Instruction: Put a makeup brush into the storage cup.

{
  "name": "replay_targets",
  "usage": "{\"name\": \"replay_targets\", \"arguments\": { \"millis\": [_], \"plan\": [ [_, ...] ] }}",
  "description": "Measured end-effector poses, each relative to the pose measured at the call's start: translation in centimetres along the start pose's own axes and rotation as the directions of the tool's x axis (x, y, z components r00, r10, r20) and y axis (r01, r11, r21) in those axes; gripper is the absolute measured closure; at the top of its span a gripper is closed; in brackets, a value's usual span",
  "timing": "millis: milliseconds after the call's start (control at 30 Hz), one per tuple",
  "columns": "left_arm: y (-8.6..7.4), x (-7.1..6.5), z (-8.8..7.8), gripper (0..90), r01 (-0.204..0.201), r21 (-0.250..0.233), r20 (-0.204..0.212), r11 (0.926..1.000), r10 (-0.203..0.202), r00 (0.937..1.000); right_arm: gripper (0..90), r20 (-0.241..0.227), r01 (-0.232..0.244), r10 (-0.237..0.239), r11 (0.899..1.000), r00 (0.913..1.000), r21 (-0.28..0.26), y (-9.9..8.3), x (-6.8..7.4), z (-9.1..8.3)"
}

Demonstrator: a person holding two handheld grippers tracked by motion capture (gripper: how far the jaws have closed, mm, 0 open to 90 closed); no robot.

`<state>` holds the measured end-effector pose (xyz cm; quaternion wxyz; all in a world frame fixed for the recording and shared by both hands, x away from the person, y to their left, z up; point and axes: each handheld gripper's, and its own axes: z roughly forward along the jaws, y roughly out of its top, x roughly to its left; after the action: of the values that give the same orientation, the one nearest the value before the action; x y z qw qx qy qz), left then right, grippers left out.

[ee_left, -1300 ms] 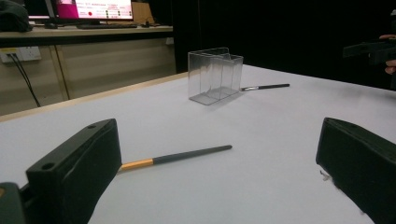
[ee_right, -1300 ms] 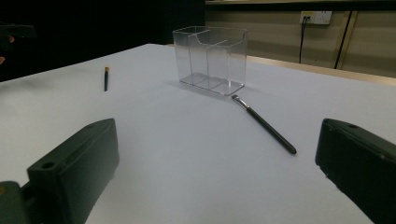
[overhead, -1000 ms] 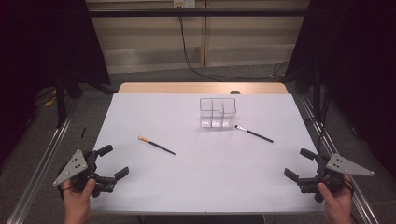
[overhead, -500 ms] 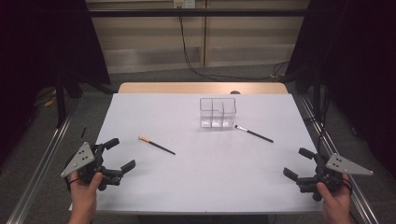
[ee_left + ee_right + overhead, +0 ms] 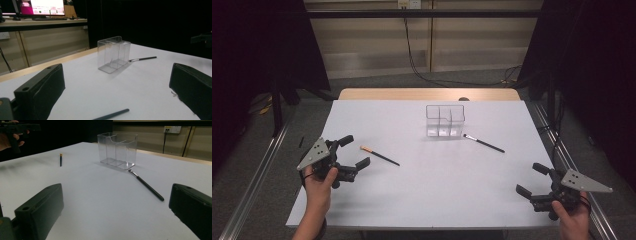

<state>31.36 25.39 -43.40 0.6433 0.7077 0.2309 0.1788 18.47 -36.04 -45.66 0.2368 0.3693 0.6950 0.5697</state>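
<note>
1. I judge the work in hand to be the approach: my left gripper hangs with its jaws wide and empty, just short of the orange-tipped brush, which lies flat on the white table, well to the left of the clear organizer and nearer me.
2. My right gripper waits wide and empty too, well on my side of the organizer and to its right. The silver-tipped brush lies just beside the organizer's right front corner.
3. Next, I think, the left jaws must straddle the thin handle and close low.
4. Open sheet lies all round both brushes; the table's left edge is close behind my left hand.
</note>
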Motion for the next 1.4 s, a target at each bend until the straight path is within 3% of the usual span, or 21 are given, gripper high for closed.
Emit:
{"name": "replay_targets", "arguments": {
  "millis": [233, 567, 667, 1167, 1400],
  "plan": [
    [0.4, 0.1, 1.4, 0.0, -0.006, -0.007, 0.012, 1.0000, 0.006, 0.9999, 0.0, 0.018, -0.017, 0.017, 1.000, 0.9997, -0.012, -0.1, -0.4, -0.3],
    [0.9, 1.0, 3.2, 0.0, -0.009, -0.038, 0.002, 0.9992, 0.009, 1.0000, 0.0, 0.008, 0.009, -0.009, 1.000, 0.9999, -0.014, 0.6, 0.2, 0.2],
    [0.6, 1.6, 3.8, 0.0, 0.013, -0.044, -0.004, 0.9989, -0.014, 0.9999, 0.0, -0.002, 0.018, -0.018, 1.000, 0.9998, -0.006, 0.5, 0.2, 0.6],
    [0.2, 2.1, 5.7, 0.0, 0.014, -0.026, -0.005, 0.9996, -0.014, 0.9999, 0.0, -0.022, 0.024, -0.024, 1.000, 0.9995, -0.006, 0.6, -0.2, 1.1],
    [0.2, 2.2, 5.9, 0.0, 0.012, 0.011, 0.006, 0.9999, -0.012, 0.9999, 0.0, -0.026, 0.015, -0.016, 1.000, 0.9995, -0.017, 0.6, -0.2, 1.1]
  ]
}}
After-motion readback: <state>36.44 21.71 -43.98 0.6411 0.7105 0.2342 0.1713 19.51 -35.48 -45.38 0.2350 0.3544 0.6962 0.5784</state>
